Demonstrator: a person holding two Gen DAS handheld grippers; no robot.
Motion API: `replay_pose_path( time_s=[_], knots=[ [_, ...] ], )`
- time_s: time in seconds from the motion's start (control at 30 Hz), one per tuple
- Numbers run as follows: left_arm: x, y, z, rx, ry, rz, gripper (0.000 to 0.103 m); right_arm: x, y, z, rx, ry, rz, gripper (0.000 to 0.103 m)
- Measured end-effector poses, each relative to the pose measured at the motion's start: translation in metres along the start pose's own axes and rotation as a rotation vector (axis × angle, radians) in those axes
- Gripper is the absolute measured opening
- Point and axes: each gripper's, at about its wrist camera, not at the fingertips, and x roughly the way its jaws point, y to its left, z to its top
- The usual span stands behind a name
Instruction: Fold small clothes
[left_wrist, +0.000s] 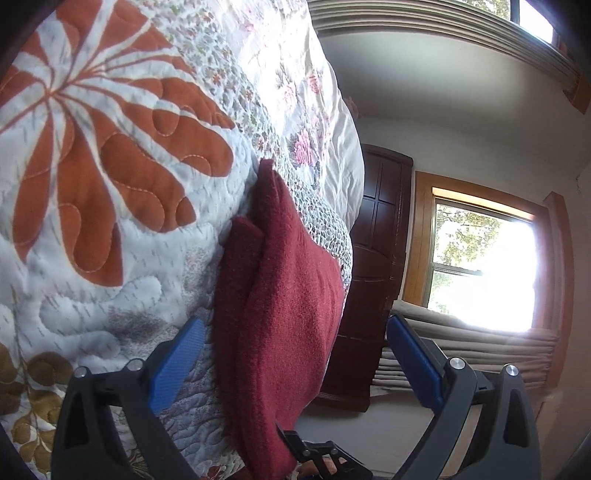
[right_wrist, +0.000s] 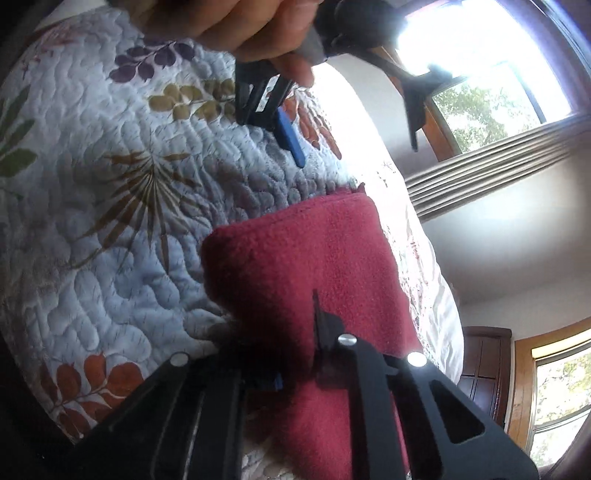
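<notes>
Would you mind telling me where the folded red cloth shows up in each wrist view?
Left wrist: the folded red cloth runs down the centre, between the open left tool's blue pads.
Right wrist: lower centre, with the right tool shut on its near edge.
Shared landmark: the floral quilt underneath.

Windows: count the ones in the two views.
2. One window sits low, right of the dark door; the other is up high above the blind. More may lie out of view.
</notes>
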Motion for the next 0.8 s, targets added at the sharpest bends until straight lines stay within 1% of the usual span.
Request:
replay_pose_path(
  time_s=[0.17, 0.4, 0.43, 0.47, 0.5, 0.6, 0.63, 0.67, 0.7, 0.73, 0.77, 0.8],
  knots=[
    [0.028, 0.004, 0.005, -0.027, 0.062, 0.044, 0.099, -0.003, -0.022, 0.007, 0.047, -0.014, 0.005, 0.009],
    [0.060, -0.008, 0.012, -0.019, 0.122, 0.026, 0.099, -0.004, -0.044, 0.006, 0.100, -0.032, 0.005, 0.009],
    [0.063, -0.009, 0.014, -0.018, 0.129, 0.027, 0.099, -0.002, -0.048, 0.011, 0.107, -0.037, 0.004, 0.009],
    [0.067, -0.011, 0.015, -0.015, 0.136, 0.028, 0.099, -0.011, -0.046, 0.005, 0.117, -0.039, 0.003, 0.009],
    [0.072, -0.012, 0.017, -0.009, 0.144, 0.030, 0.099, -0.012, -0.050, 0.008, 0.125, -0.040, 0.004, 0.009],
    [0.075, -0.015, 0.020, -0.003, 0.145, 0.031, 0.098, -0.013, -0.056, 0.008, 0.148, -0.048, 0.000, 0.009],
    [0.076, -0.016, 0.020, 0.001, 0.143, 0.033, 0.093, -0.015, -0.056, 0.003, 0.156, -0.049, -0.001, 0.009],
    [0.075, -0.016, 0.020, 0.006, 0.138, 0.038, 0.084, -0.017, -0.055, 0.007, 0.164, -0.051, 0.001, 0.009],
    [0.076, -0.017, 0.021, 0.009, 0.137, 0.045, 0.079, -0.017, -0.056, 0.006, 0.172, -0.054, 0.002, 0.009],
    [0.077, -0.016, 0.022, 0.009, 0.140, 0.056, 0.062, -0.017, -0.058, 0.005, 0.180, -0.056, 0.002, 0.009],
    [0.076, -0.014, 0.023, 0.007, 0.143, 0.061, 0.049, -0.018, -0.058, 0.004, 0.186, -0.058, 0.003, 0.009],
    [0.077, -0.013, 0.023, 0.006, 0.146, 0.069, 0.043, -0.018, -0.059, 0.003, 0.190, -0.060, 0.002, 0.009]
  ],
)
